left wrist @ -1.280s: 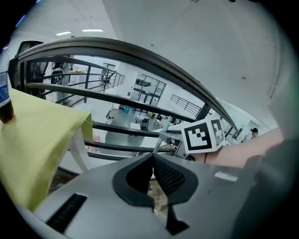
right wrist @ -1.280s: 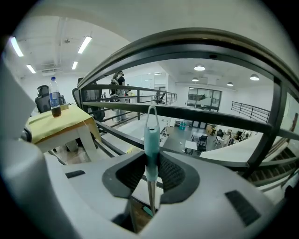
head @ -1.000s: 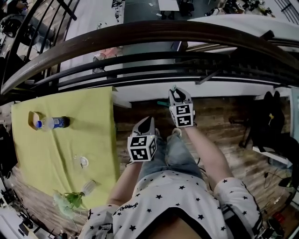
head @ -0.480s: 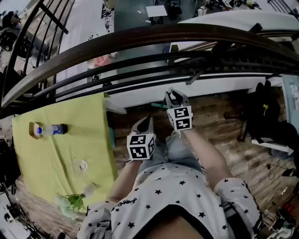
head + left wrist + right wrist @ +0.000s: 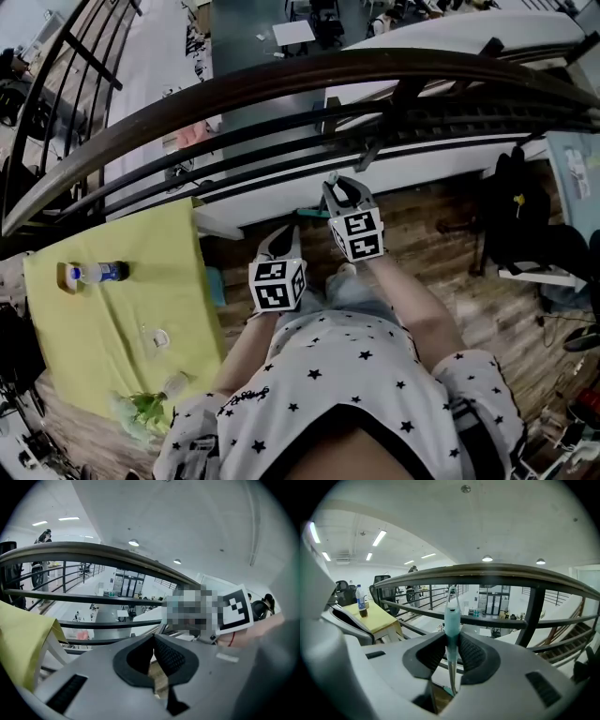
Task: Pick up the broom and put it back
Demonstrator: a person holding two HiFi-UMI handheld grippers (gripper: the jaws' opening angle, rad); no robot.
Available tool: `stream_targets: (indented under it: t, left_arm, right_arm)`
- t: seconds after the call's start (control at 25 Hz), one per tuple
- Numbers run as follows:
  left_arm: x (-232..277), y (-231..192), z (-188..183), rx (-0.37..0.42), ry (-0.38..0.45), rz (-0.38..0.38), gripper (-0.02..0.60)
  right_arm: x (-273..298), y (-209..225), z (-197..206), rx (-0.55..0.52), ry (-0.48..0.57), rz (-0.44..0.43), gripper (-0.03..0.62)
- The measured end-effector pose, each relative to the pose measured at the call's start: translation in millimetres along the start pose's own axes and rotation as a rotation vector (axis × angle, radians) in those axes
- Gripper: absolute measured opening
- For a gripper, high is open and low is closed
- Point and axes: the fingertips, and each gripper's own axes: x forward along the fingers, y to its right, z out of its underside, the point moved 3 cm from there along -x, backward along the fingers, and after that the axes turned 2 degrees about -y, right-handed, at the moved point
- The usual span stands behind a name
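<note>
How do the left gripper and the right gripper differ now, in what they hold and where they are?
The right gripper is shut on the broom handle, at its pale green sleeve; the left gripper is shut with nothing between its jaws. In the head view the right gripper is nearer the railing, the left gripper nearer the yellow table. Both carry a marker cube and point toward the railing.

Bright ceiling strip lights, dim muted head view, strong fisheye bending at edges, close foreground perhaps soft.
</note>
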Motion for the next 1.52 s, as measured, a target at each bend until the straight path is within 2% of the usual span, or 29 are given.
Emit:
stream_targets:
  t: [0.56,1.12,1.52]
  left_arm:
    - [40.2,59.4,-16.8,0.045,0.003,0.016,0.011]
    - [87.5,126.0,-21.2,0.089,0.005,0.053,0.011]
    - [108.0,145.7,-16.2,0.089,-0.023,0.062,0.011]
  right_arm:
    - [-52.0,74.1,1.6,0.012,0.025,0.018,0.078]
    - [-89.4,150.5,36.7,0.028,0.012,0.07,0.078]
    - [-93.7,183.5,54.8,0.037,-0.009,0.097,0.078]
